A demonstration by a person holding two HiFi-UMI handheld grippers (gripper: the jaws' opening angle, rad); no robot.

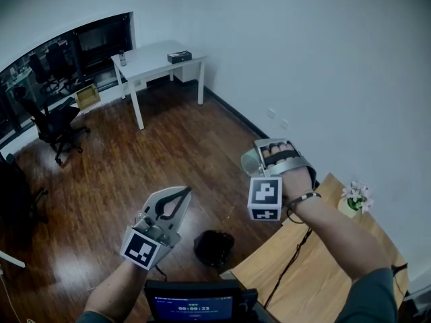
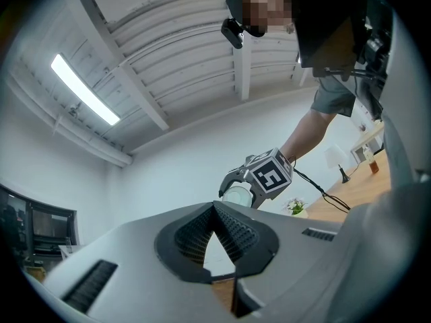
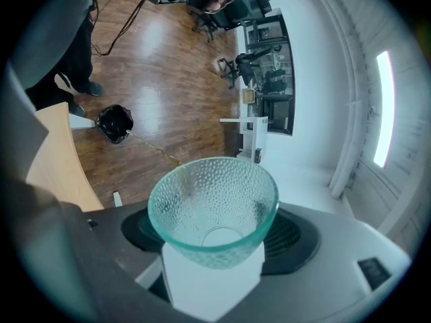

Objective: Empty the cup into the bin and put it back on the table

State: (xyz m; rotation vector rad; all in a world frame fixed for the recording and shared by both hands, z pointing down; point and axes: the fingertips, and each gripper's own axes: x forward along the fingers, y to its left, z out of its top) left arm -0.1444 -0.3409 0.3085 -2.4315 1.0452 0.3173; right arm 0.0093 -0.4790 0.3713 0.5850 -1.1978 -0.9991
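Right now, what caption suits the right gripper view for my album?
Right gripper holds an empty-looking dimpled glass cup, black bin on wooden floor beyond.

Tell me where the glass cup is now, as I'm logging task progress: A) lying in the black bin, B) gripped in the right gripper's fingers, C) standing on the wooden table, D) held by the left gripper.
B: the right gripper has its fingers clamped on the cup, in the air off the table.
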